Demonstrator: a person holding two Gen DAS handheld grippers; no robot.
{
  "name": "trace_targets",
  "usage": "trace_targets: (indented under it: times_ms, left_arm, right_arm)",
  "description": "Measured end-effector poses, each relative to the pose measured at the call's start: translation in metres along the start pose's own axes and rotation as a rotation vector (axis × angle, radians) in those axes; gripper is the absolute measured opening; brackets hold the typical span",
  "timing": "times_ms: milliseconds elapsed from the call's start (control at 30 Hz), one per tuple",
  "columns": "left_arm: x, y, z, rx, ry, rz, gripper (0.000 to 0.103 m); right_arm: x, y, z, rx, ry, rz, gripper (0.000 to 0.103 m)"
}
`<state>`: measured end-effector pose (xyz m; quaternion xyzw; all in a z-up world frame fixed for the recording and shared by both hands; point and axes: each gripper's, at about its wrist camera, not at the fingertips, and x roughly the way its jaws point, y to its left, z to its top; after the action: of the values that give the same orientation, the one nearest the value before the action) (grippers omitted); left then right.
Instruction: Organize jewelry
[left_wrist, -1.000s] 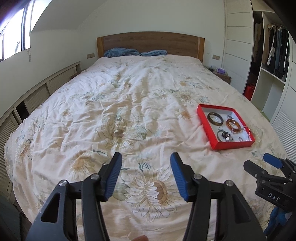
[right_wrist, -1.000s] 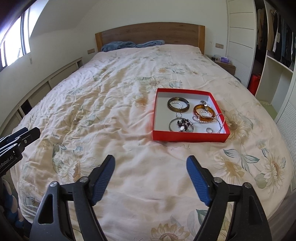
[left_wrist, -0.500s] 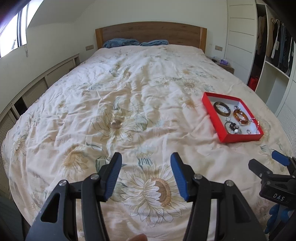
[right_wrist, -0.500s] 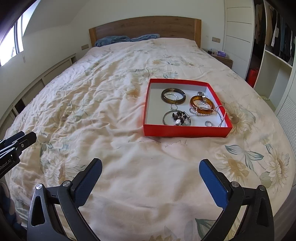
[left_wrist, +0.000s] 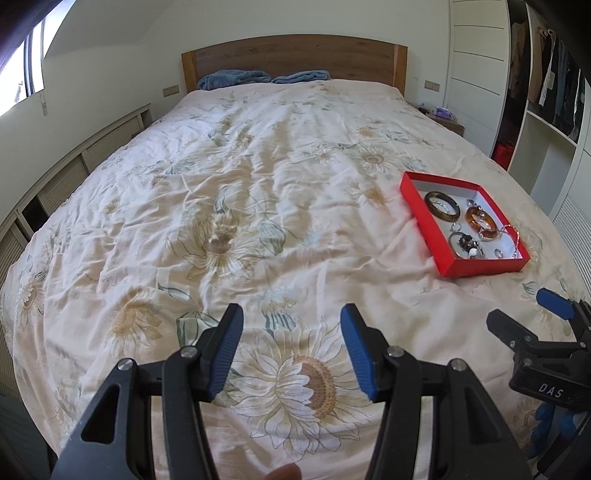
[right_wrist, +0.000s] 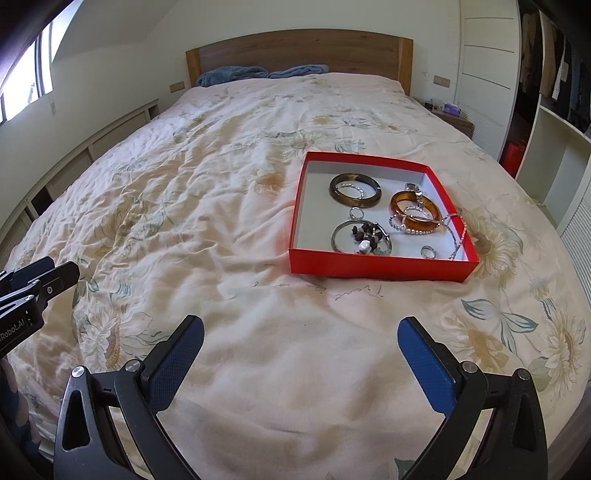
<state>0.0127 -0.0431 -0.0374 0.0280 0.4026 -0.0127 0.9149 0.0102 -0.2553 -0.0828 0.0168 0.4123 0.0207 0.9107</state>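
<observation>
A red tray (right_wrist: 380, 266) lies on the bed ahead of my right gripper (right_wrist: 301, 350), which is open wide and empty. The tray holds a dark bangle (right_wrist: 354, 190), an amber bangle (right_wrist: 415, 212), a beaded bracelet (right_wrist: 410, 229), a hoop with dark charms (right_wrist: 360, 238), a small ring (right_wrist: 427, 252) and a chain (right_wrist: 458, 236). In the left wrist view the tray (left_wrist: 480, 267) sits far right. My left gripper (left_wrist: 291, 347) is open and empty over a sunflower print.
The floral duvet (left_wrist: 258, 184) covers the whole bed, with a wooden headboard (left_wrist: 295, 59) and blue pillows (left_wrist: 258, 77) at the far end. A bedside table (right_wrist: 452, 118) and open wardrobe shelves (right_wrist: 554, 129) stand at the right. Low cabinets (left_wrist: 74, 166) line the left wall.
My right gripper has opened wider and moved closer to the tray. My left gripper has stayed open and shifted slightly forward.
</observation>
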Motion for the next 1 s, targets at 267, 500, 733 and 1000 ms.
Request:
trace_targets:
  times_ms: [267,500,733,1000]
  left_arm:
    - [0.002,-0.0034,0.0,0.008,0.005,0.001,0.053]
    - [0.0025,-0.0082,-0.0011,0.028,0.006,0.003,0.053]
    - [0.0015,-0.0096,-0.0012,0.03,0.006,0.006,0.053]
    - [0.0006,-0.0094,-0.0007,0.028,0.006,0.007,0.053]
  right_arm:
    - [0.0029,-0.0002,0.0001,0.003,0.002,0.005,0.103]
    - [0.0024,-0.0022,-0.0007,0.005,-0.003,0.01,0.103]
    - [-0.0002,-0.0053,-0.0009,0.01,-0.008,0.011,0.103]
    - [-0.0027,-0.0068,-0.0002,0.007,-0.013,0.006,0.103]
